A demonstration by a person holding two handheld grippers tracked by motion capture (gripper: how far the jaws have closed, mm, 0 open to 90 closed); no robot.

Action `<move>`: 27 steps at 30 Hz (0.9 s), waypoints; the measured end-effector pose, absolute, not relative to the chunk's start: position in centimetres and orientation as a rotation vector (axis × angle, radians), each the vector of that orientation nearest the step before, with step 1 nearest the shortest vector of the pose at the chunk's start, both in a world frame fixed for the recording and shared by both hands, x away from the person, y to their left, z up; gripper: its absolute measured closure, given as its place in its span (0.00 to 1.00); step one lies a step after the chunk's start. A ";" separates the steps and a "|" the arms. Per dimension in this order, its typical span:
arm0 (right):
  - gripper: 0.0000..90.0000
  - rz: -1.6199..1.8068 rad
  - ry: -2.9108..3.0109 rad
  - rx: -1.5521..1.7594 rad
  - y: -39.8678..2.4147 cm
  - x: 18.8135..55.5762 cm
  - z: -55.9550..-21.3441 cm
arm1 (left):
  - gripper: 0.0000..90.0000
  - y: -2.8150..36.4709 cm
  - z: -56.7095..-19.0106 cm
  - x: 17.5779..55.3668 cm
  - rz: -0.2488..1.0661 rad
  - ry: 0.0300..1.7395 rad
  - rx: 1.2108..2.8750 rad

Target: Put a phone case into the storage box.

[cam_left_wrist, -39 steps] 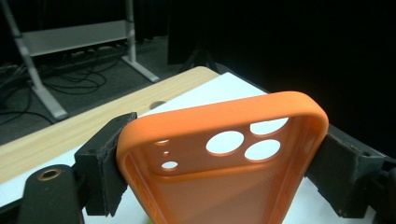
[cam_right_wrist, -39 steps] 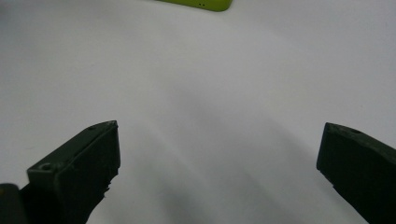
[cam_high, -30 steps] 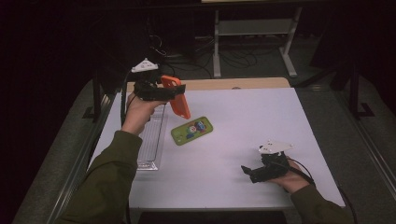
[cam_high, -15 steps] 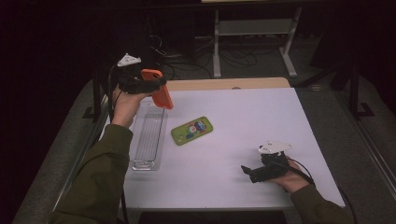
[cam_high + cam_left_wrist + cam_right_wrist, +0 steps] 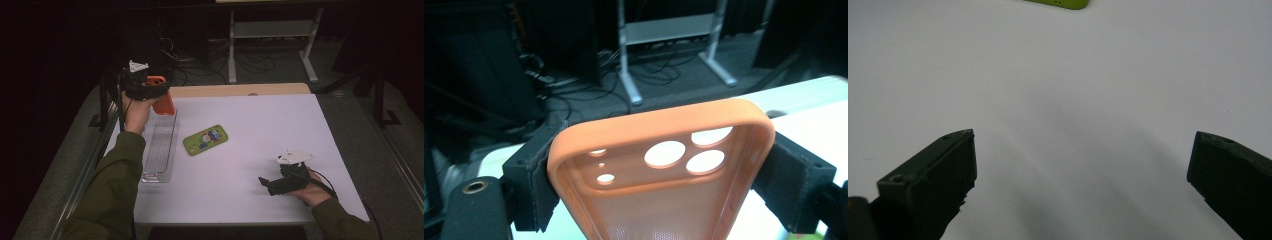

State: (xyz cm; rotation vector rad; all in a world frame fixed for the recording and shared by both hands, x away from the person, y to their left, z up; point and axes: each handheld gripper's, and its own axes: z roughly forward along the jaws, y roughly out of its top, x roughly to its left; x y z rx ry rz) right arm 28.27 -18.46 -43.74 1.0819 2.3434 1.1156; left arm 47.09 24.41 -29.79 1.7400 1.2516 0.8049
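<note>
An orange phone case (image 5: 659, 165) with round camera holes is clamped by its two long edges between my left gripper's black pads (image 5: 531, 175). In the high view my left gripper (image 5: 152, 89) hangs over the far end of a clear plastic tray (image 5: 159, 150), and the orange case (image 5: 163, 103) points down toward it. A green phone case (image 5: 205, 140) lies flat on the white table (image 5: 260, 125). My right gripper (image 5: 267, 184) rests near the front right of the table. It is open, and its jaws stand wide apart over bare table.
A wooden strip (image 5: 240, 90) runs along the table's far edge. Dark floor with cables and a metal stand (image 5: 270, 35) lies beyond it. A corner of the green case (image 5: 1060, 3) shows at the top of the right gripper view.
My left hand has carried the orange case leftward, from above the green case to over the far end of the clear tray. The right hand has stayed put.
</note>
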 end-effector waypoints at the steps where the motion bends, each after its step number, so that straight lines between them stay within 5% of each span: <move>1: 0.00 1.117 2.344 1.082 -18.5 28.3 -43.7 | 0.17 24.4 -30.0 47.2 0.813 1.261 1.745; 27: 0.00 1.078 2.353 1.028 -18.8 28.4 -43.8 | 0.16 24.2 -35.9 49.6 0.832 1.414 1.818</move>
